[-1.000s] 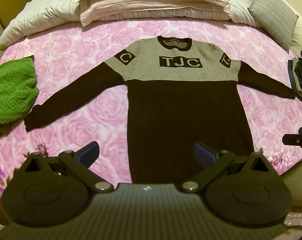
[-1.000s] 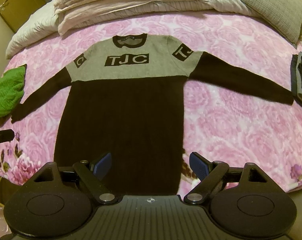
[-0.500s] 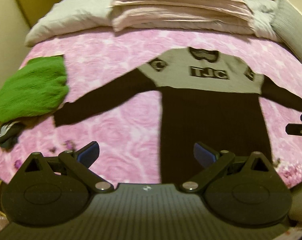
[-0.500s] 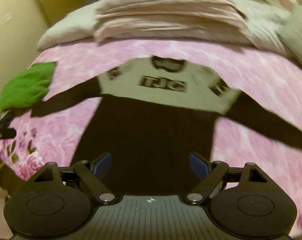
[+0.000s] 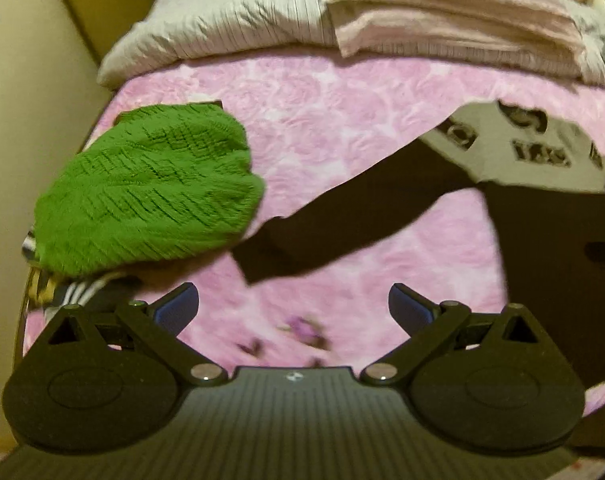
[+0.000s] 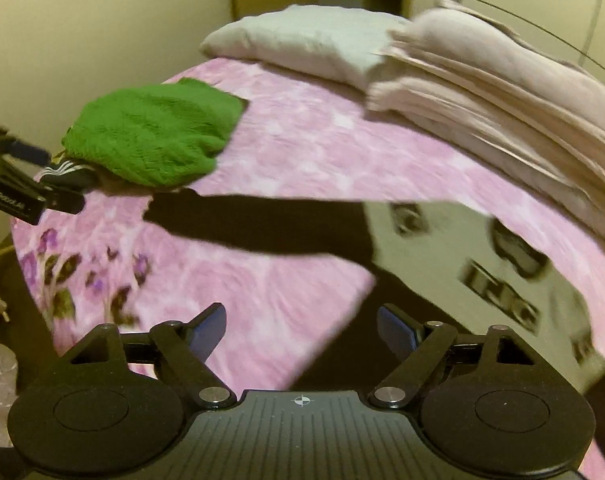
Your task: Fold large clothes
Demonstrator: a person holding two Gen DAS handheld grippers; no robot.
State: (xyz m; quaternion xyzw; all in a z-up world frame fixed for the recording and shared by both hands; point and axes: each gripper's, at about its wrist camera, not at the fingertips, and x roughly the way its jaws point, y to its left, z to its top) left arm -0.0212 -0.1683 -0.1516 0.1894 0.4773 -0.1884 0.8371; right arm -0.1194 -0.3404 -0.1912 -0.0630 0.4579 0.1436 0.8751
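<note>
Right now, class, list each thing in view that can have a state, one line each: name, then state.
Left gripper: open, holding nothing.
Right gripper: open, holding nothing.
Black and grey sweater: spread flat, unfolded.
Sweater sleeve: stretched out straight toward the green knit.
Green knit: bunched on other clothes.
Pink bedding stack: folded, piled.
Grey pillow: lying flat.

black sweater (image 5: 550, 232) with grey lettered yoke, spread flat, front up, on the pink floral bedspread (image 5: 342, 128); one sleeve (image 5: 342, 216) outstretched, cuff near the bedspread's side edge.
</note>
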